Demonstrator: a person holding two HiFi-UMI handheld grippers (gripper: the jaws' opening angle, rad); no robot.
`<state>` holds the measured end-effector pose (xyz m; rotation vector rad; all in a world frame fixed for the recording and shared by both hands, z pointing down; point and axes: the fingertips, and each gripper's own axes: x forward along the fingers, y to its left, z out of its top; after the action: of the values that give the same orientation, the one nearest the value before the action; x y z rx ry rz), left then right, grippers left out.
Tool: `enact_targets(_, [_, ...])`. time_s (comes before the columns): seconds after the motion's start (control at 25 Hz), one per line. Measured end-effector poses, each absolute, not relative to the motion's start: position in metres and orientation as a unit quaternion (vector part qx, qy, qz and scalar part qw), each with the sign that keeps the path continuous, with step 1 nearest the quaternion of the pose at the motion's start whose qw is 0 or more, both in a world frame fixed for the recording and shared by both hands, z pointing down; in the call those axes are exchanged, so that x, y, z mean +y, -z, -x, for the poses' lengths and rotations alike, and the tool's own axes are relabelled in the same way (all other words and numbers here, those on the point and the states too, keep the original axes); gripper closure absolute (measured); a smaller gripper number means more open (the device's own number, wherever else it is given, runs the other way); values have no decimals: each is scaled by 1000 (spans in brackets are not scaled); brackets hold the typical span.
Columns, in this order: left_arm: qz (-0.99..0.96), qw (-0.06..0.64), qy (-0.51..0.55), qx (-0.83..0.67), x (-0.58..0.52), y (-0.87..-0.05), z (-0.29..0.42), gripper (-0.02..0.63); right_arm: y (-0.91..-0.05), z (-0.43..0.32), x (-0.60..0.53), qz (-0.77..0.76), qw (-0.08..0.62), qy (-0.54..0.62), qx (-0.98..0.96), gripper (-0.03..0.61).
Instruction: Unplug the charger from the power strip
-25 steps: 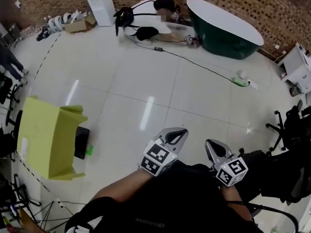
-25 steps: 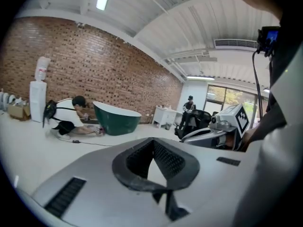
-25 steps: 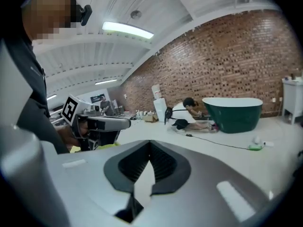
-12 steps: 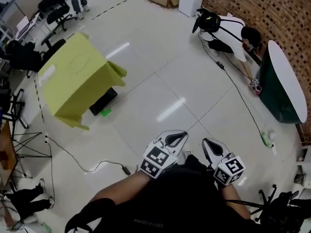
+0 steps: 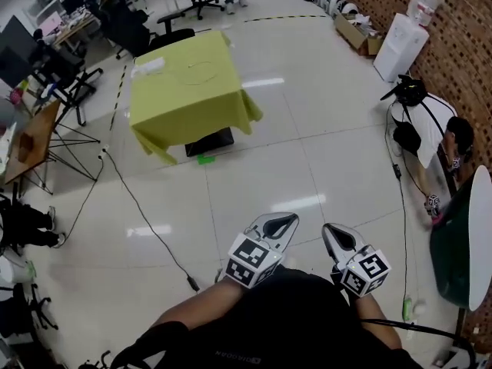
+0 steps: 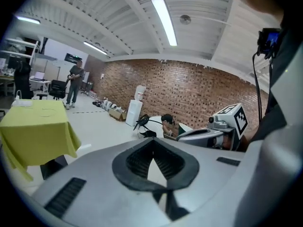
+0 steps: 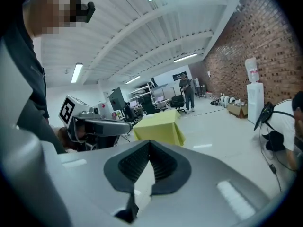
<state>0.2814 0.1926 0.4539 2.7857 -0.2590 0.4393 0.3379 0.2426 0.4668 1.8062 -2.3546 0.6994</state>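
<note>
Tiled floor (image 5: 254,160) is filling most of the head view, with a brick wall (image 5: 461,21) running along its right side. A table (image 5: 188,102) under a yellow cloth is standing well ahead of the person. A dark green tub (image 5: 457,256) is sitting at the far right, by the wall. A second person (image 5: 430,129) is crouching between the tub and a white dispenser (image 5: 401,44).

A black cable (image 5: 142,217) is trailing from beside the table to a loose dark end near the person's feet. A thin cable (image 5: 403,229) is running from the crouching person along the tub to a small green-and-white item (image 5: 407,308) on the floor.

The left gripper (image 5: 280,220) and right gripper (image 5: 338,233) are being held side by side, close to the body. Each one's jaws are pressing together, with nothing between them.

Charger and power strip are not showing clearly anywhere. The green-and-white item may be them, but it is too small to tell.

Risks from here:
- Walking towards the wrong cable end, since neither end is identifiable.
- Catching a foot on the black cable, which is lying just ahead.
- Crowding the crouching person, who is working close to the thin cable.
- Reaching the plug with jaws together, so that they are knocking it rather than gripping it.
- Dragging the strip along by pulling one-handed.
</note>
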Motion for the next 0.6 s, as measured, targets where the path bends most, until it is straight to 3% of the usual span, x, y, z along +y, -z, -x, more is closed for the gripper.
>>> enact_targets(0.28, [-945,193,-156,-211,189,-468,-261,607,-472,-342,234,-514,45,-233,-824,575])
enact_targets(0.6, [-916,183,-159,-321,192,-467,-205,607,-481,-296,220,-418,38,-231,-878,575])
